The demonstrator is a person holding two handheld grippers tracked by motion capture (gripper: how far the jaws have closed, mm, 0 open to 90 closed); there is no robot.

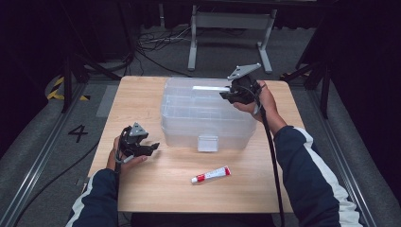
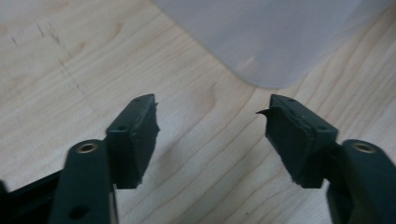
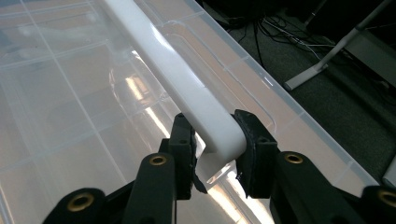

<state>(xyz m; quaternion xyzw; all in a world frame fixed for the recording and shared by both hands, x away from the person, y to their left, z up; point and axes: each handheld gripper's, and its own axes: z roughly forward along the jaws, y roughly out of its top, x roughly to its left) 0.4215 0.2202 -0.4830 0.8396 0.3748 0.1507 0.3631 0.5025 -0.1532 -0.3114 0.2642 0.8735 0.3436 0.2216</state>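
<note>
Right gripper point(image 3: 215, 154) clamps the clear box's point(image 1: 208, 116) white handle point(image 3: 177, 79); left gripper point(image 2: 212, 135) fingers gape.

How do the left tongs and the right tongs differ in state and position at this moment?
The right tongs are shut on the white handle of the clear box; the left tongs are open with only the wooden table between them. The right tongs are above the box lid; the left tongs are low beside the box. Both have black jaws.

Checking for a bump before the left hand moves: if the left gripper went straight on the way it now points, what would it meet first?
Probably the clear plastic storage box: the left gripper, jaws apart and empty, points across bare wooden table at the box's rounded lower corner. Depth is unclear.
</note>
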